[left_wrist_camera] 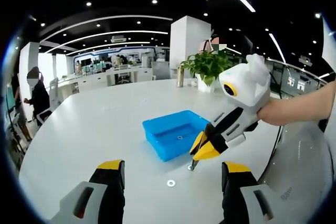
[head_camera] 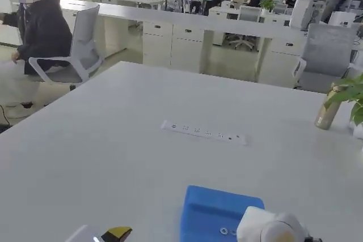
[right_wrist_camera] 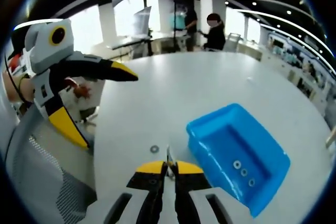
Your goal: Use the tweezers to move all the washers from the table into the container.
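1. Left gripper [left_wrist_camera: 174, 167]: jaws spread wide, holding nothing, above the white table [left_wrist_camera: 94, 129].
2. A loose washer [left_wrist_camera: 171, 183] lies on the table, near the container's front.
3. Right gripper [right_wrist_camera: 168, 169]: jaws pressed together on the tweezers [right_wrist_camera: 168, 155], whose tips point down close to the table.
4. Blue container [right_wrist_camera: 210, 117]: three washers [right_wrist_camera: 244, 172] lie inside.

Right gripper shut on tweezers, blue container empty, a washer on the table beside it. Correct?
Not empty: the right gripper view shows three washers in the blue container. Rest holds: right gripper shut on the tweezers, a washer on the table beside it.
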